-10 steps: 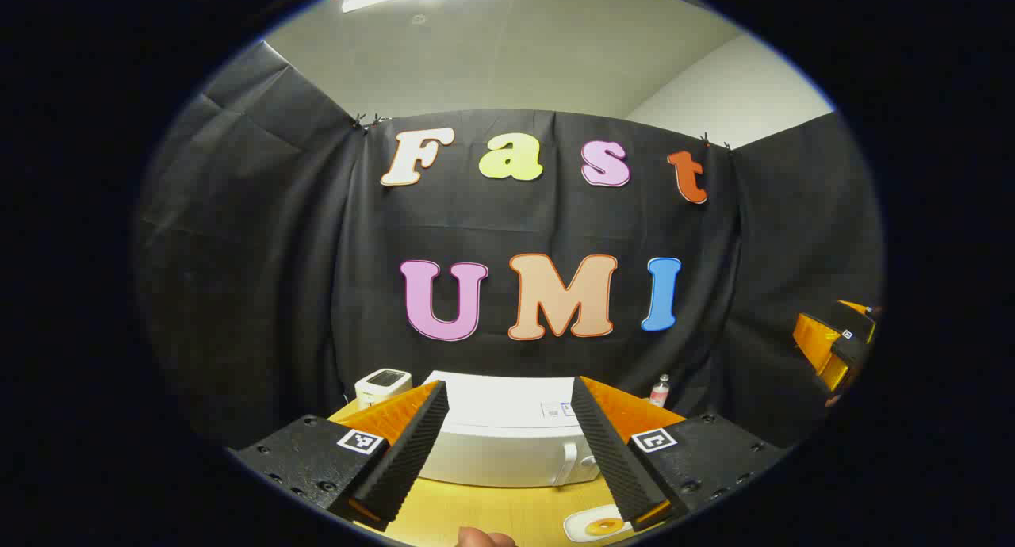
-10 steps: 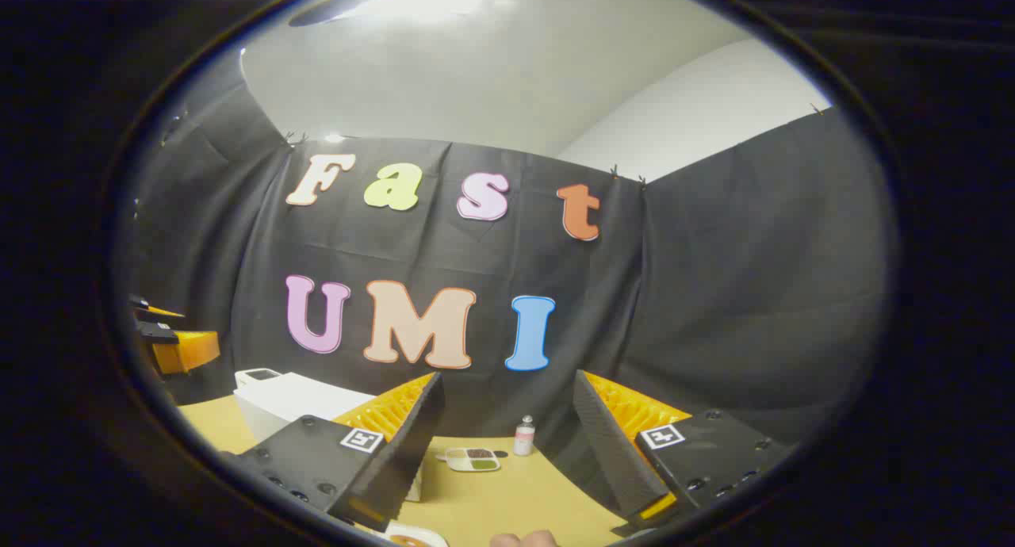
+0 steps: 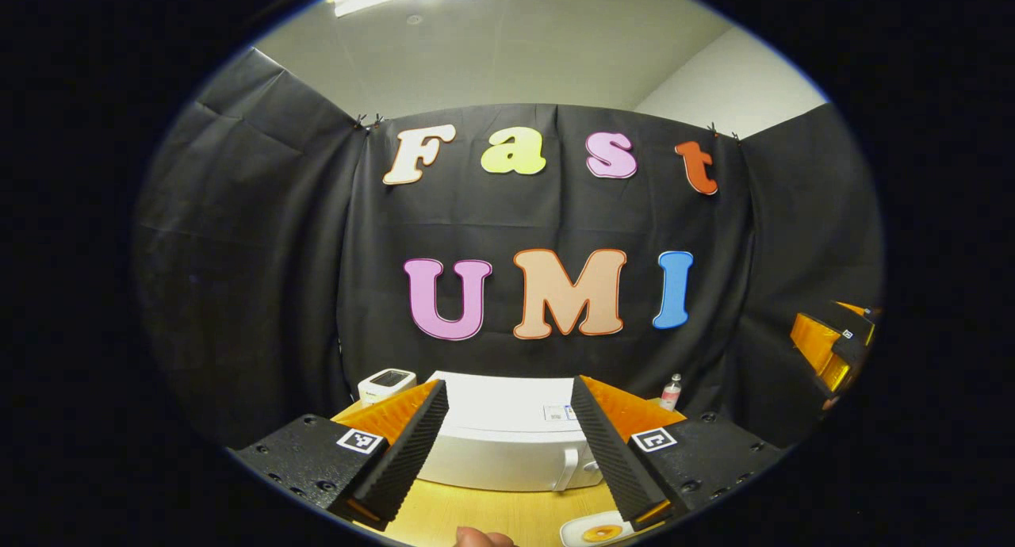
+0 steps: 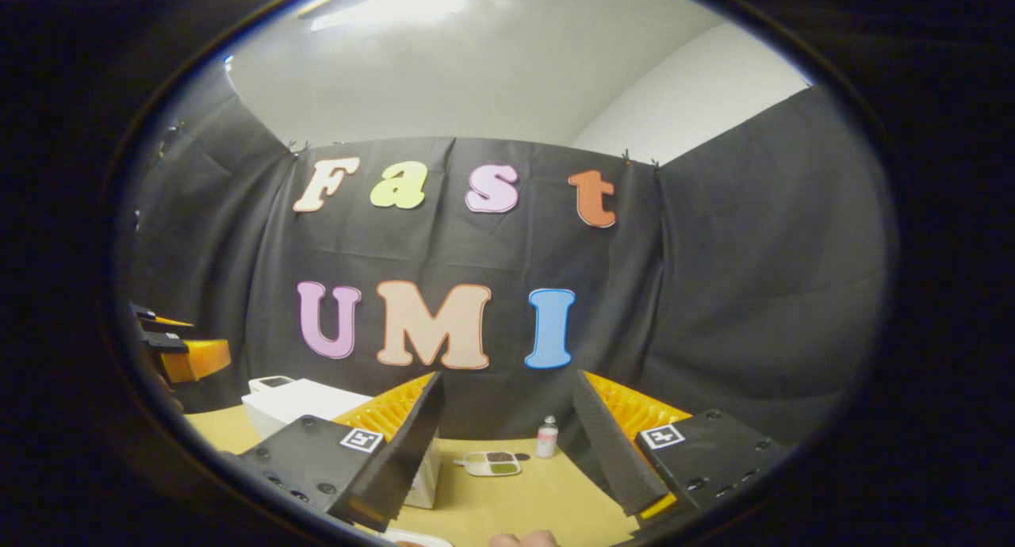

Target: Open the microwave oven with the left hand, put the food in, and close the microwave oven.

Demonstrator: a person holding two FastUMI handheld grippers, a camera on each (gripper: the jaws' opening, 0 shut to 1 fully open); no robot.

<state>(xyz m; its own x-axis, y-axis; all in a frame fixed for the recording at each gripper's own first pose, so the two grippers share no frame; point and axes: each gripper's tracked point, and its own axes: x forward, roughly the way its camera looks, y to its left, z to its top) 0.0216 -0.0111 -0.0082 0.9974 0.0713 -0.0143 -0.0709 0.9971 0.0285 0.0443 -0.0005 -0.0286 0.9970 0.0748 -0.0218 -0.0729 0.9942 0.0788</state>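
A wooden table (image 3: 507,515) stands in a booth hung with black cloth, seen from two hand-held tongs raised above it.

The largest thing is a white microwave oven (image 3: 507,444) at the back of the table. Its door is closed, and a vertical white handle (image 3: 566,469) sits toward the right of its front. In the right gripper view the microwave oven (image 4: 301,400) stands off to the left.

The left gripper (image 3: 507,452) faces the microwave oven from a short way off. Its two black ribbed fingers (image 3: 404,452) are spread wide and grasp nothing. The right gripper (image 4: 503,452) is also released and empty, pointing past the oven's right side.

The food, a white plate with a yellow, egg-like piece (image 3: 600,531), lies on the table in front of the oven, below the left gripper's right finger.

Smaller things: a small white device with a dark screen (image 3: 385,384) left of the oven, a small bottle (image 3: 671,392) to its right, and a little dish with dark and green halves (image 4: 492,463) beside the bottle (image 4: 546,437).

Opening the door appears not yet begun. To do it well, the left gripper would likely need to drop lower, line its open fingers either side of the handle, close firmly, then pull in an arc about the door's hinge, apparently on the left, without dragging the oven forward.
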